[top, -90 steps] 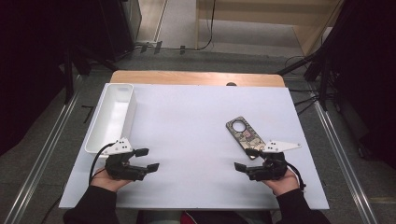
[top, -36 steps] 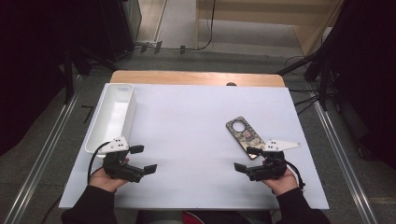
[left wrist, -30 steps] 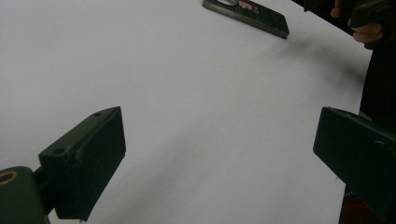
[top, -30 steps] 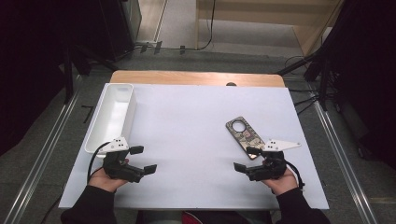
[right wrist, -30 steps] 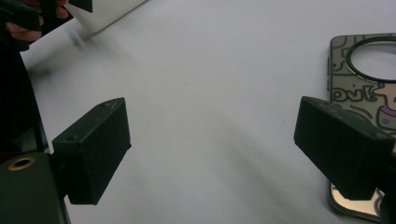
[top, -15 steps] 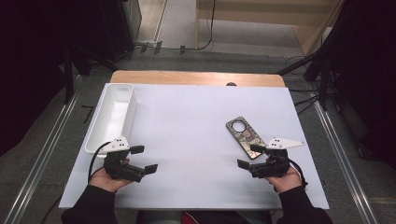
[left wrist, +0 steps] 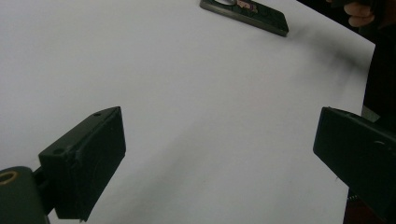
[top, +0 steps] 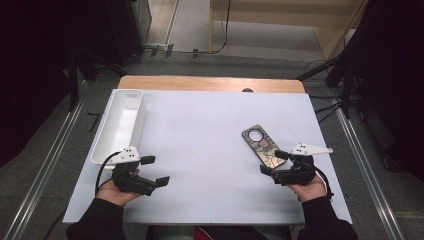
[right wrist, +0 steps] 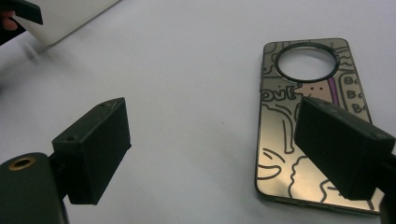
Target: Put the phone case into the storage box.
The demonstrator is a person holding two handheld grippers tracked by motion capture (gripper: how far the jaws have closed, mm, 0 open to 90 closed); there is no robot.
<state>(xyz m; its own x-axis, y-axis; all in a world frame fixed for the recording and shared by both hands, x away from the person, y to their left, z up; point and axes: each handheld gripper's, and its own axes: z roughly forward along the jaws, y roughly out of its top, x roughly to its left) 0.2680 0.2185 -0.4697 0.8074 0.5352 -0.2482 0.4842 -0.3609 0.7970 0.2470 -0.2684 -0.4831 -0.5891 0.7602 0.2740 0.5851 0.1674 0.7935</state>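
The right gripper has edged forward and now sits just beside the near end of the phone case lying flat on the desk, jaws wide and empty, probably lining up a grasp. The left gripper stays open, holding nothing, near the white tray.

Black tongs with pale plates, black cables, seemingly dark sleeves.
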